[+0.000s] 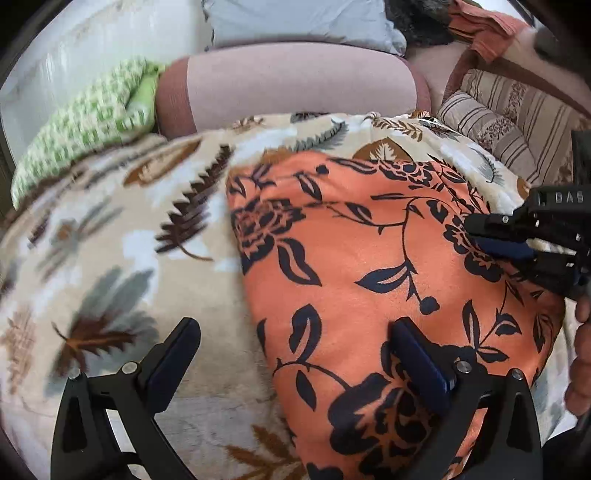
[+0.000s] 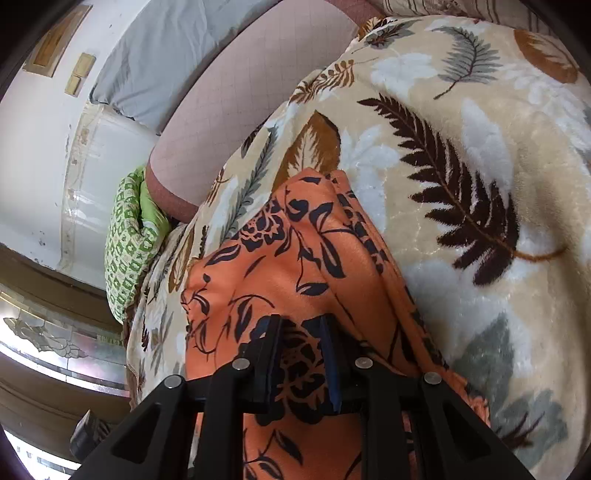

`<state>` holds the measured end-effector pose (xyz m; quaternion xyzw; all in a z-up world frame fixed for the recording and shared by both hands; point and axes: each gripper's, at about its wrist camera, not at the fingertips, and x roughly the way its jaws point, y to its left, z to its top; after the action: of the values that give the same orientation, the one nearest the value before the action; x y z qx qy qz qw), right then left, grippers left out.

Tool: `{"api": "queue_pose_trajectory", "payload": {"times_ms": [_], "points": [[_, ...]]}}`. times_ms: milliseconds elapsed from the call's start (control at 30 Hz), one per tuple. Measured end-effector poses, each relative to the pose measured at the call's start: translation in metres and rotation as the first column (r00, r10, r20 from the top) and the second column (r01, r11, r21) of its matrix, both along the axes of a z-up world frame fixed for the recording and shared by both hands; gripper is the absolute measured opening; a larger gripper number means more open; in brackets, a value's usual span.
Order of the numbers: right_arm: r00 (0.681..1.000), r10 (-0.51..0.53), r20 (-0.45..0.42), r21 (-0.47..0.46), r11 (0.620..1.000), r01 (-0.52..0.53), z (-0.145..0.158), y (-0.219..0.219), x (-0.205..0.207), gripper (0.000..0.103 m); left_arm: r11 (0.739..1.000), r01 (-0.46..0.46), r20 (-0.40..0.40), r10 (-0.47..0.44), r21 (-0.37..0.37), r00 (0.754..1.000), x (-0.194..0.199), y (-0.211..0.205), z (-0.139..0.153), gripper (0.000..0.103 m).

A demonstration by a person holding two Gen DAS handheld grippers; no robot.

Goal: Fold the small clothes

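An orange cloth with a dark floral print lies folded on a leaf-patterned blanket. My left gripper is open just above the cloth's near left edge, one finger over the blanket, one over the cloth. My right gripper comes in from the right, its fingers close together over the cloth's right edge. In the right wrist view the right gripper has narrow jaws with a fold of the orange cloth between them.
A pink bolster lies behind the blanket, with a green patterned cloth to its left and a grey pillow behind. Striped cushions sit at the right. A white wall is on the left.
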<state>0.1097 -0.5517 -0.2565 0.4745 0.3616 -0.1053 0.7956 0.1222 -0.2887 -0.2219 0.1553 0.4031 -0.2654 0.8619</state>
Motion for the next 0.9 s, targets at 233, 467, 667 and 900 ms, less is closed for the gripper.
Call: {"api": "queue_pose_trajectory", "payload": {"times_ms": [233, 467, 667, 900], "points": [[0.995, 0.024, 0.102, -0.024, 0.999, -0.022, 0.024, 0.012, 0.004, 0.025, 0.996, -0.075, 0.074, 0.078, -0.041, 0.994, 0.009, 0.019, 0.030, 0.103], [0.991, 0.066, 0.117, -0.057, 0.997, -0.060, 0.036, 0.023, 0.021, 0.025, 0.988, -0.140, 0.074, 0.145, -0.062, 0.987, 0.028, 0.034, 0.037, 0.103], [0.992, 0.081, 0.092, -0.065, 0.995, -0.075, 0.035, 0.020, 0.034, 0.025, 0.988, -0.144, 0.054, 0.147, -0.050, 0.988, 0.037, 0.029, 0.030, 0.103], [0.997, 0.082, 0.015, -0.035, 0.996, -0.081, 0.010, 0.006, 0.047, 0.024, 0.989, -0.145, 0.034, 0.146, -0.015, 0.989, 0.044, 0.017, 0.016, 0.103]]}}
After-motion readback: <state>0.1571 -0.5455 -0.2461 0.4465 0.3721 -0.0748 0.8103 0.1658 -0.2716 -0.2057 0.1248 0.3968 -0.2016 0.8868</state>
